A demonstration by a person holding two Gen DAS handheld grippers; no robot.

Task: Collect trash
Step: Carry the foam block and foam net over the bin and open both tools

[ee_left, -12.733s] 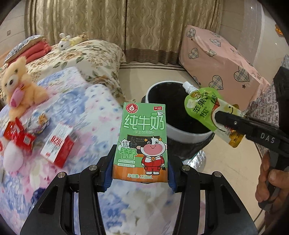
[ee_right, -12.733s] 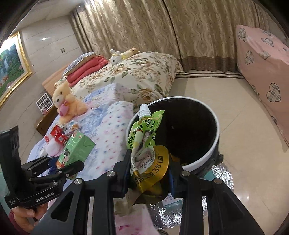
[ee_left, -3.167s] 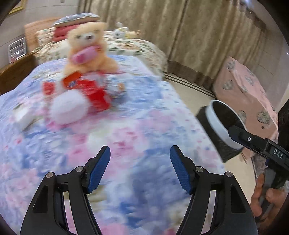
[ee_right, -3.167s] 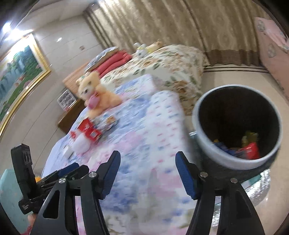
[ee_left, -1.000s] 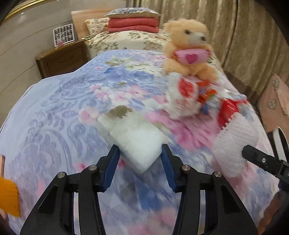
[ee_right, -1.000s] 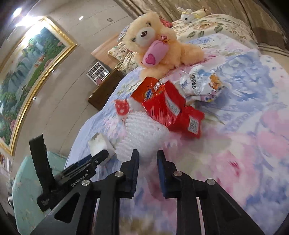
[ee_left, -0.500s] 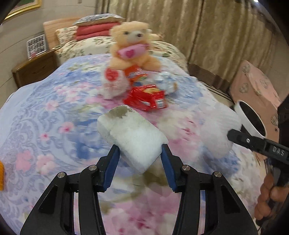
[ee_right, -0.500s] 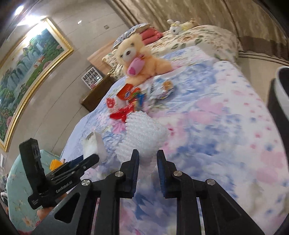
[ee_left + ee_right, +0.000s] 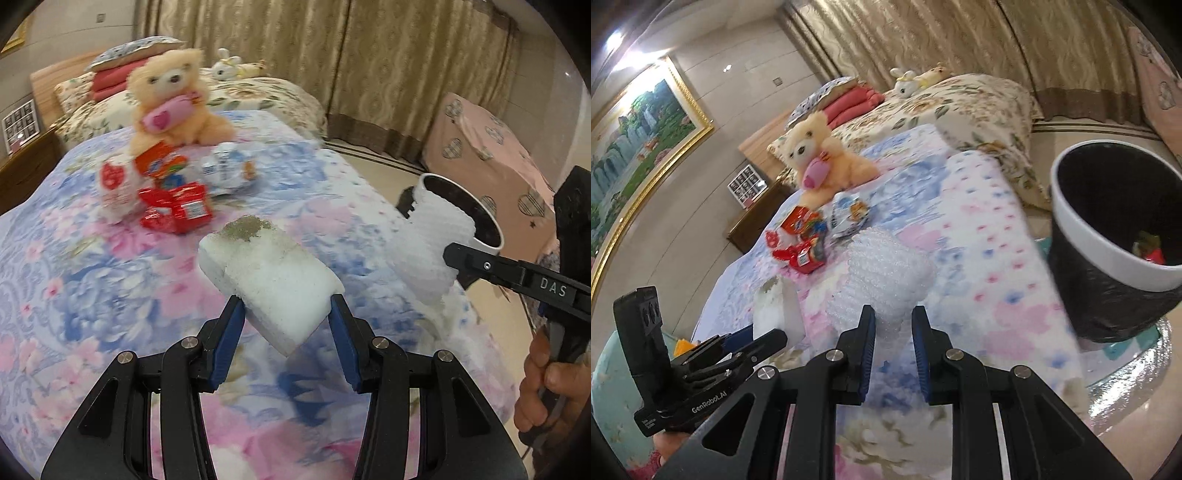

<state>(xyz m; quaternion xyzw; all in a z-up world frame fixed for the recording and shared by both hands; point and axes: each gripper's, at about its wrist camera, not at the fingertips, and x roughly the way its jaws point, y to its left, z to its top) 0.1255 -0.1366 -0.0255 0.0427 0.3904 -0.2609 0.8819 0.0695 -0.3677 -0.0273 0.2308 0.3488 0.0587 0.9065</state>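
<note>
My left gripper [image 9: 287,312] is shut on a white foam block [image 9: 271,278] with a dirty patch on top, held above the bed. My right gripper [image 9: 893,325] is shut on a white foam fruit net [image 9: 886,280], also above the bed; the net shows in the left wrist view [image 9: 430,247] too. The black bin with a white rim [image 9: 1108,240] stands on the floor at the bed's foot, to the right, with some trash inside. Red snack wrappers [image 9: 175,208] and a white packet [image 9: 227,173] lie on the bed in front of a teddy bear [image 9: 173,99].
The bed has a floral blue and pink cover [image 9: 74,258]. A pink heart-print covered box [image 9: 491,147] stands beyond the bin. Curtains line the far wall. A wooden nightstand [image 9: 753,218] stands at the bed's head. A shiny mat [image 9: 1126,373] lies under the bin.
Both grippers, each holding its piece, have swung from the head of the bed toward the foot. The bin has come closer and larger at the right.
</note>
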